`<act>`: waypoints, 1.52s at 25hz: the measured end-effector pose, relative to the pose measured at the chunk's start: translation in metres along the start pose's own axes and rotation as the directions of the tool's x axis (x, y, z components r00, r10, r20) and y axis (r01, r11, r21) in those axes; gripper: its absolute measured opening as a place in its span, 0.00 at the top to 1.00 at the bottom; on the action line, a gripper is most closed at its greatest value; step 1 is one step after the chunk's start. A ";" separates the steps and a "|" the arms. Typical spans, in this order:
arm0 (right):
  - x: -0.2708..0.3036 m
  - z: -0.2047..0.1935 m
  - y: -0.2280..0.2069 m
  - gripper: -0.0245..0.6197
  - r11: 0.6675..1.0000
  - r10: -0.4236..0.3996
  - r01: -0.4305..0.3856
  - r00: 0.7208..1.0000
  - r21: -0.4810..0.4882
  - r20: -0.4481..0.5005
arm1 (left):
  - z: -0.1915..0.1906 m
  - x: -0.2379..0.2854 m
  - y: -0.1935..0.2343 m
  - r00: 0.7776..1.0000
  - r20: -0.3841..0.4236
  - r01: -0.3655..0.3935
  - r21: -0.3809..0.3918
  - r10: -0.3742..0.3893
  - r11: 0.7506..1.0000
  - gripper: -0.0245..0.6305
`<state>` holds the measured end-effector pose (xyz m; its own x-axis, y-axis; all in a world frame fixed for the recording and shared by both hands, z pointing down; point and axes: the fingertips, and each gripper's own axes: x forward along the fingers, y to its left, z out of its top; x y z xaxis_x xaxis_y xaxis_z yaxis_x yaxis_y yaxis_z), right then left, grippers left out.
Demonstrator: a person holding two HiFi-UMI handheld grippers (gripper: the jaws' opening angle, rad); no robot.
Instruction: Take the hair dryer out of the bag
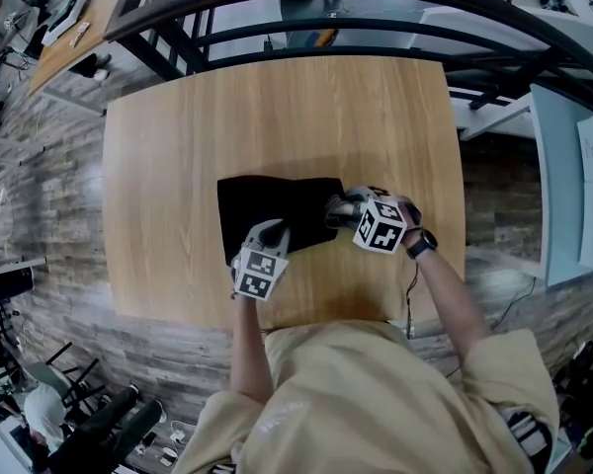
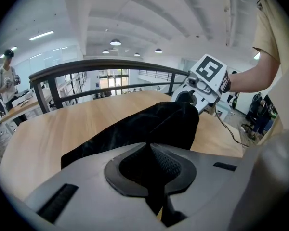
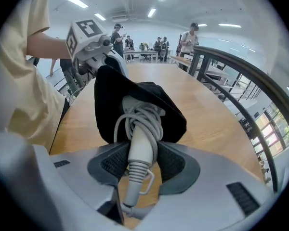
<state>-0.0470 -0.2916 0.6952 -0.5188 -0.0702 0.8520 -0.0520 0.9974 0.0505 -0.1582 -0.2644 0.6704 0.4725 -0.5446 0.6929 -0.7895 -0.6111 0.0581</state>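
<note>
Step in hand: the pull-out, grip made, dryer mostly not yet out. The black bag lies flat on the wooden table, toward the near edge, mouth at its right end. The left gripper has its jaws closed to a narrow pinch on the bag's fabric at the near-left corner and lifts a fold of it, so it reads as the anchor hand. The right gripper is at the bag's right end, jaws partway apart and clamped on the pale handle of the hair dryer, with the grey cord wound in loops round that handle just beyond the pads. The handle and cord stick out of the mouth. The dryer's body is hidden inside the dark cloth, so I judge it about a third of the way out at most. The next move calls for drawing the right gripper away to the right and somewhat up, along the line of the handle, while the left pinch holds the bag back so the cloth slides off rather than coming along. Risks as I judge them: the wider body or the cord loops catching on the mouth, and the rounded handle slipping in the pads, since the cord sits partly under the grip.
</note>
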 end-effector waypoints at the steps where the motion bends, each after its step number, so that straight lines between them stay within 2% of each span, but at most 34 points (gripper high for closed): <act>1: -0.008 -0.005 0.001 0.70 1.000 -0.004 0.004 1.000 0.003 0.002 | 0.000 0.000 0.001 1.000 0.003 -0.006 -0.008 0.006 1.000 0.91; 6: -0.050 -0.037 0.001 0.70 0.996 -0.024 0.021 0.999 0.082 0.041 | 0.003 -0.001 0.006 1.000 0.006 -0.016 -0.034 0.016 0.999 0.91; 8: -0.063 -0.052 0.000 0.70 0.985 -0.043 0.031 0.997 0.171 0.069 | 0.005 0.000 0.009 1.000 0.010 -0.021 -0.037 0.022 0.999 0.91; 11: -0.080 -0.074 -0.003 0.70 0.941 -0.107 0.063 0.988 0.333 0.115 | 0.007 0.003 0.010 1.000 0.008 -0.026 -0.036 0.027 0.999 0.91; 14: -0.094 -0.092 -0.011 0.70 0.875 -0.206 0.118 0.968 0.469 0.142 | 0.009 0.007 0.008 1.000 0.002 -0.026 -0.038 0.026 0.999 0.91; 17: -0.104 -0.105 -0.023 0.70 0.793 -0.320 0.180 0.936 0.582 0.146 | 0.011 0.009 0.007 1.000 0.000 -0.029 -0.043 0.029 0.999 0.91; 22: -0.107 -0.121 -0.045 0.70 0.642 -0.514 0.326 0.854 0.694 0.075 | 0.018 0.011 0.007 0.999 0.016 -0.029 -0.094 0.031 0.995 0.91; 26: -0.099 -0.124 -0.056 0.70 0.525 -0.601 0.373 0.799 0.765 0.024 | 0.020 0.013 0.004 1.000 0.014 -0.023 -0.095 0.025 0.995 0.91; 30: -0.087 -0.124 -0.063 0.70 0.447 -0.643 0.394 0.766 0.803 -0.018 | 0.018 0.015 0.002 1.000 0.008 -0.022 -0.095 0.023 0.995 0.91; 34: -0.075 -0.130 -0.064 0.70 0.377 -0.665 0.406 0.744 0.832 -0.062 | 0.017 0.018 -0.002 1.000 0.007 -0.021 -0.093 0.022 0.995 0.91; 38: -0.059 -0.139 -0.060 0.70 0.331 -0.669 0.409 0.737 0.851 -0.094 | 0.012 0.022 -0.003 1.000 -0.010 -0.030 -0.099 0.029 0.995 0.91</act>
<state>0.1050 -0.3444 0.7145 -0.2674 -0.7173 0.6434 -0.9551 0.2857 -0.0784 -0.1410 -0.2813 0.6766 0.4453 -0.5560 0.7018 -0.8381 -0.5347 0.1082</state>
